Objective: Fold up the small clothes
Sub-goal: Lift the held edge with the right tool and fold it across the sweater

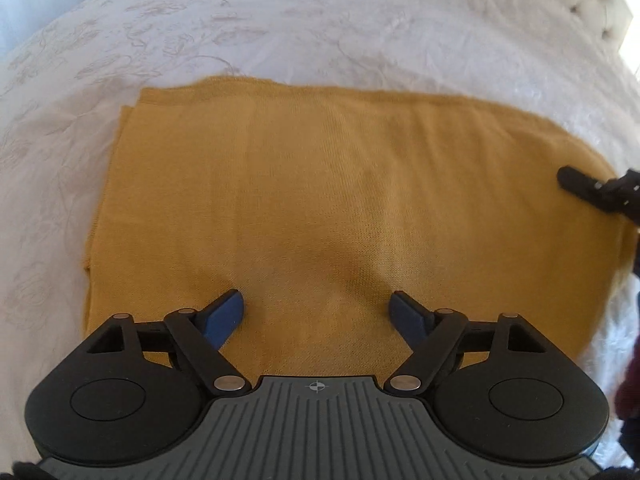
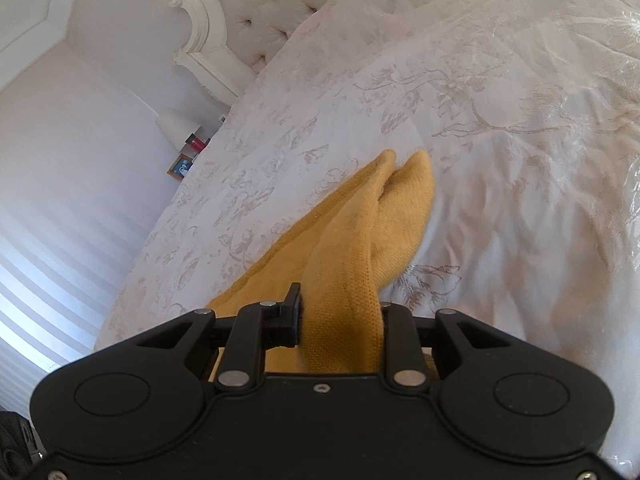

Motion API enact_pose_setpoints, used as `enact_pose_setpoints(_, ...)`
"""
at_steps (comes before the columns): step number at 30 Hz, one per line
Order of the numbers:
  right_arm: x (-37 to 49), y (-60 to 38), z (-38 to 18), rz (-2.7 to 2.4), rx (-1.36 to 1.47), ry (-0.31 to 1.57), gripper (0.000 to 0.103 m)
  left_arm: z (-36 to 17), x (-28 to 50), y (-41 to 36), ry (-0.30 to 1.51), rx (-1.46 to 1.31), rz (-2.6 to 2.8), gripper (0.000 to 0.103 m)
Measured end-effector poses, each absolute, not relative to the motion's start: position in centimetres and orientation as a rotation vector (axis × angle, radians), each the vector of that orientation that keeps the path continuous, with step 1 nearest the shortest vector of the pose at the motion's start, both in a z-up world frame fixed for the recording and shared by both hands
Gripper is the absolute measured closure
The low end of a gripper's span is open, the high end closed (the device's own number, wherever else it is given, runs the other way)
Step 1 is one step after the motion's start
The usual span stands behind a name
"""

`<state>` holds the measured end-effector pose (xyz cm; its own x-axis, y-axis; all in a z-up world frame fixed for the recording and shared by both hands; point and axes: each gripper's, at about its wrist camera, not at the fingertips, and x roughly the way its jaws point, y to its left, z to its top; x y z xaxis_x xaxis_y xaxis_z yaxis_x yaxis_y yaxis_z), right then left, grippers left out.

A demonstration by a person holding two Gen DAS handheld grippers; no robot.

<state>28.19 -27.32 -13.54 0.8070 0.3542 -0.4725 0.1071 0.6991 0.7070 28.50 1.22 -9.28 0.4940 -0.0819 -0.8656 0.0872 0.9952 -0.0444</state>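
Observation:
A mustard-yellow knitted garment (image 1: 320, 184) lies folded flat as a wide rectangle on the white bedspread (image 1: 280, 32). My left gripper (image 1: 316, 300) hovers over its near edge, blue pads wide apart and pointing steeply down; the cloth lies under the gap but is not pinched. At the garment's right end a black finger of my right gripper (image 1: 580, 184) reaches in. In the right wrist view my right gripper (image 2: 340, 312) is shut on a bunched fold of the yellow garment (image 2: 384, 216), whose end droops forward onto the bedspread (image 2: 480, 120).
A tufted cream headboard (image 2: 256, 12) stands at the bed's head. Beside the bed are a white lamp (image 2: 174, 128) and a small framed picture (image 2: 180, 166). A dark red sleeve (image 1: 628, 384) shows at the right edge.

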Motion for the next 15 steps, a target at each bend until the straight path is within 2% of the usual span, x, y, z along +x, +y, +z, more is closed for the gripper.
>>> enact_pose_setpoints(9, 28.5, -20.3, -9.6, 0.384, 0.642, 0.571, 0.07, -6.7, 26.4, 9.5, 0.951, -0.131, 0.009, 0.024)
enact_pose_setpoints(15, 28.8, -14.3, -10.2, 0.522, 0.596, 0.616, 0.07, -6.8, 25.8, 13.4, 0.924, -0.193, 0.056, 0.024)
